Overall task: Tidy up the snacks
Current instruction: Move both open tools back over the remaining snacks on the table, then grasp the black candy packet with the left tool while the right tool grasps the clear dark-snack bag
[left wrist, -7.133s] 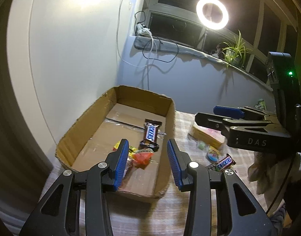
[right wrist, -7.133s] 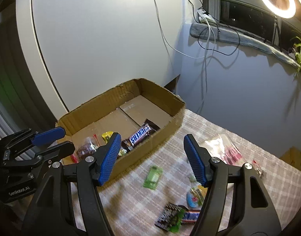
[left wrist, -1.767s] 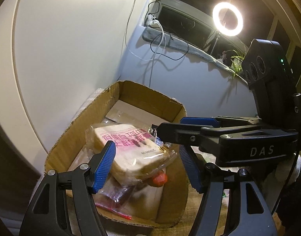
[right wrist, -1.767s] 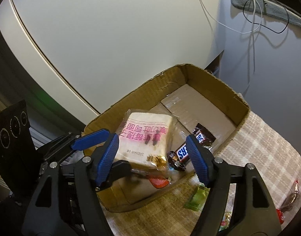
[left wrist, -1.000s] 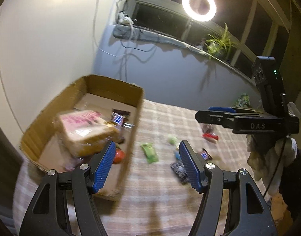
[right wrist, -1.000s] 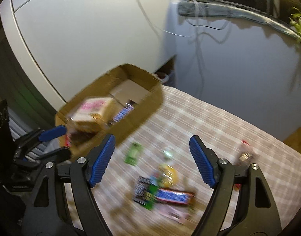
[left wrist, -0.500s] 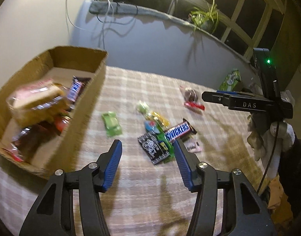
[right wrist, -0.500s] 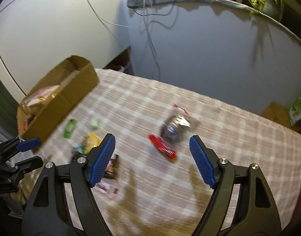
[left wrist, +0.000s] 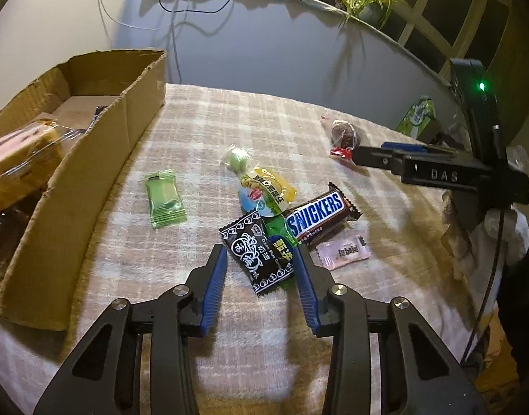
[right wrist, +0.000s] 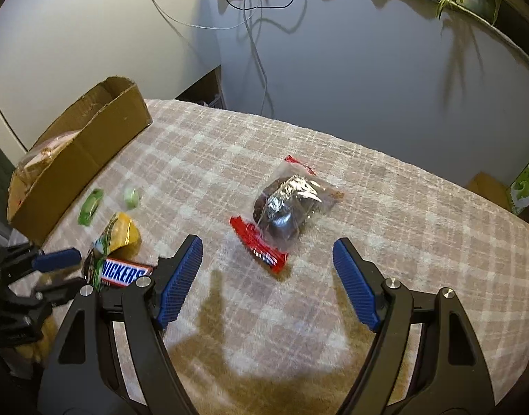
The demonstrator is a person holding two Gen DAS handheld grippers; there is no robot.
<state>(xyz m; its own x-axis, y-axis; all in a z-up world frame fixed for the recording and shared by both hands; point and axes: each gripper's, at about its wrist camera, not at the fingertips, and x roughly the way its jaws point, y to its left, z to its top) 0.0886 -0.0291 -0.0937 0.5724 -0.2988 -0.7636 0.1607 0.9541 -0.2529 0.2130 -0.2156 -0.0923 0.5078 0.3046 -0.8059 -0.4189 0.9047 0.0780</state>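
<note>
Glossy plastic snack wrappers [left wrist: 257,257], matt corrugated cardboard box [left wrist: 91,159], fuzzy checked cloth [right wrist: 368,207].

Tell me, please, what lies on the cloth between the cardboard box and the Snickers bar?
In the left wrist view, a green wrapped candy lies alone nearer the cardboard box; a yellow sachet overlaps other wrappers beside the Snickers bar.

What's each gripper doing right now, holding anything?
Left gripper: jaws closing around the black snack packet, pads not yet pressing it.
Right gripper: open, empty, above the clear-wrapped dark snack.
</note>
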